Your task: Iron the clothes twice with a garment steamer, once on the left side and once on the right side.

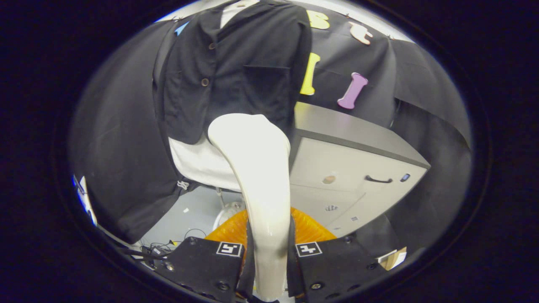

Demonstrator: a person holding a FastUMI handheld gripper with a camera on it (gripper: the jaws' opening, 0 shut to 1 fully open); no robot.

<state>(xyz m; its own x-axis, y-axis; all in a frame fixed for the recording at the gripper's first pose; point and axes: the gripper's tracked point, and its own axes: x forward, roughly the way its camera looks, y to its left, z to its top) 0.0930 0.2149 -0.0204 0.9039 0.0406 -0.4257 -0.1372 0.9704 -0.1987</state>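
Note:
A white garment steamer (257,168) rises from between my fingers, and my gripper (268,252) is shut on its handle. Its wide head sits against the lower hem of a black buttoned jacket (236,71) hanging just ahead. A white garment (198,162) hangs out below the jacket, to the left of the steamer head. The jacket has a chest pocket above the steamer head and buttons down its front. An orange ribbed part (309,229) shows behind the handle, close to my fingers.
A grey cabinet (353,168) with a dark top and a black handle stands to the right of the jacket. Black cloth walls hang behind and on both sides. Cables (164,248) lie on the grey floor at the lower left, and a round stand base (229,210) sits under the clothes.

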